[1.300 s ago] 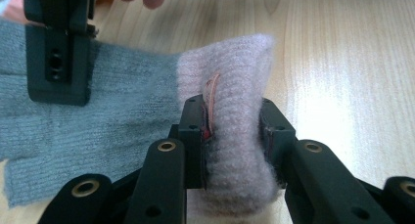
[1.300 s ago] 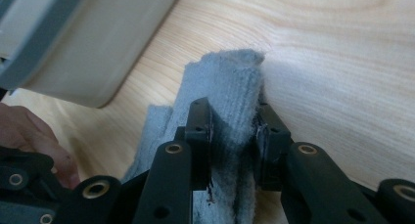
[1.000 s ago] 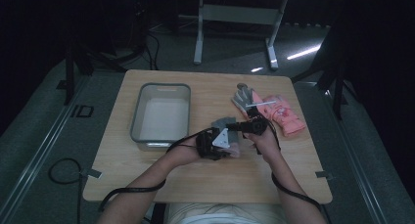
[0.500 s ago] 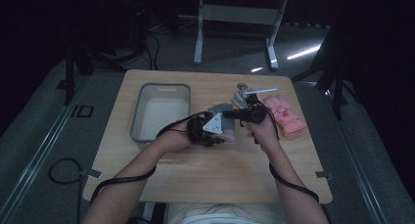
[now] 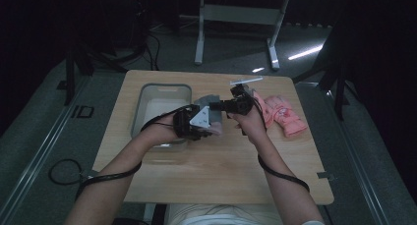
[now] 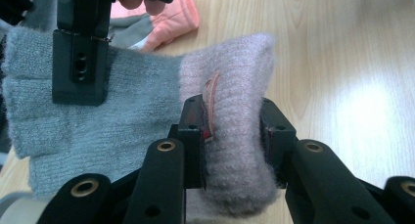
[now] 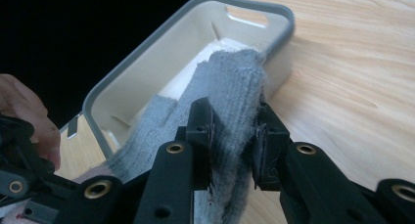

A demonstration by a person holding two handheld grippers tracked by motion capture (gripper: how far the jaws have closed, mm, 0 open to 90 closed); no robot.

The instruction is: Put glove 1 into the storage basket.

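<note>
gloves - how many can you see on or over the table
3, perhaps more underneath: a grey glove with a pinkish cuff, held between the left gripper and right gripper, and two pink gloves lying near the table's right edge.

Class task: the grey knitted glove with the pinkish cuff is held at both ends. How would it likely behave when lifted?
The grey knitted glove with the pinkish cuff probably flops: it sags between the left tongs and right tongs. Its fuzzy knit bulges where pinched, so likely soft, light and not slippery.
</note>
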